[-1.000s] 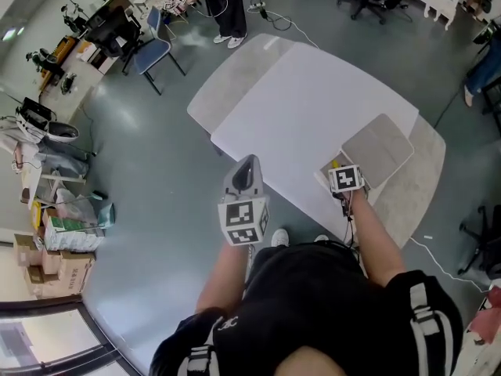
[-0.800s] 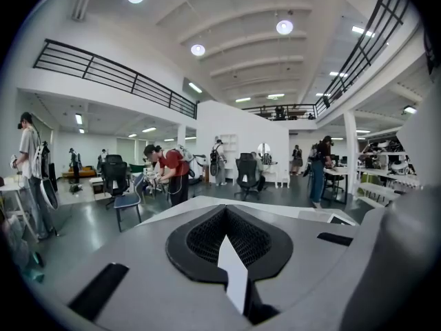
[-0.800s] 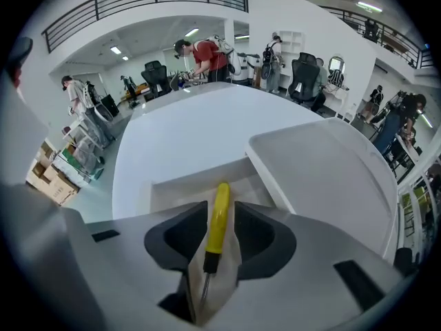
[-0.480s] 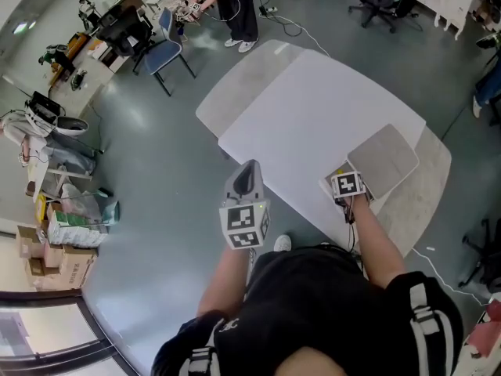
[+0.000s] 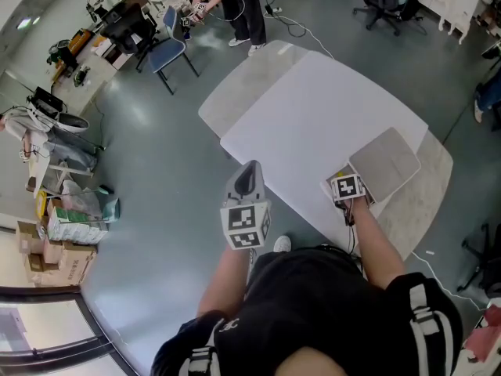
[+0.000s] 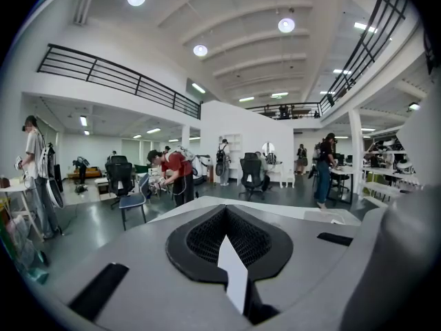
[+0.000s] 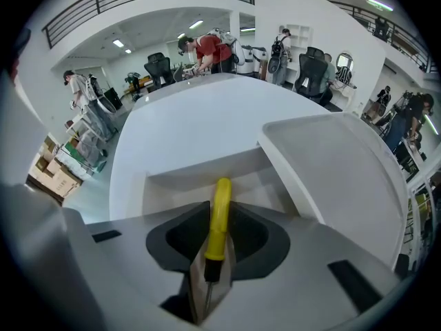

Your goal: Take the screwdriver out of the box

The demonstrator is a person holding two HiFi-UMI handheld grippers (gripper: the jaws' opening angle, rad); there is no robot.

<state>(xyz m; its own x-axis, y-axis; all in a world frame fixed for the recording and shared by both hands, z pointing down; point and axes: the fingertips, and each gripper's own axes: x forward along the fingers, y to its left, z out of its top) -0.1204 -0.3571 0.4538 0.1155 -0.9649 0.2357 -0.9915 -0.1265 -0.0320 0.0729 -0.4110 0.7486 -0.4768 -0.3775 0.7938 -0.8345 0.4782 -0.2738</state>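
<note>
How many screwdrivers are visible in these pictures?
1. The screwdriver is clamped in the right gripper, its yellow handle over the open box. Others may be hidden in the box.

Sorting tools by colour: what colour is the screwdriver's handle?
Yellow. The screwdriver, held in the right gripper, shows best in the right gripper view.

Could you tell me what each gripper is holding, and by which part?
The right gripper holds the screwdriver where its yellow handle meets the shaft; the left gripper holds nothing.
</note>
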